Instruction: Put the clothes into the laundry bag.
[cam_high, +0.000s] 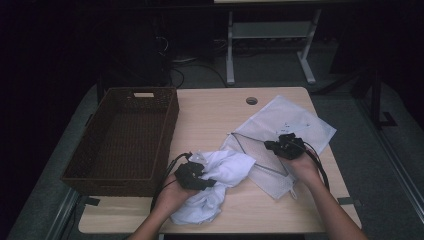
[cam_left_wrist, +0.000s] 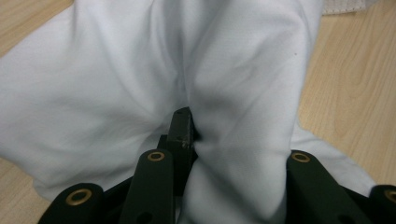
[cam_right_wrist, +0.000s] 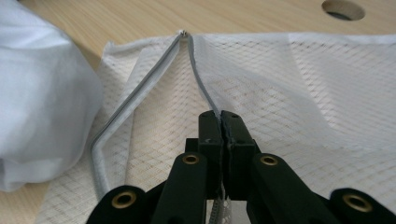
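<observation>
Pale wood table (cam_high: 215, 107); grey floor (cam_high: 360, 150); dark room.

Left tongs (cam_high: 196, 175) clamped, low at near edge; right tongs (cam_high: 285, 146) pinched shut, forearm extended.

Left gripper (cam_high: 192, 176) and right gripper (cam_high: 285, 147): black, angular bodies. Jaws: black linkage bars with brass-ringed pivot holes, flat rectangular pads. A black cable trails from each toward the person. Forearms bare, no sleeves visible.
</observation>
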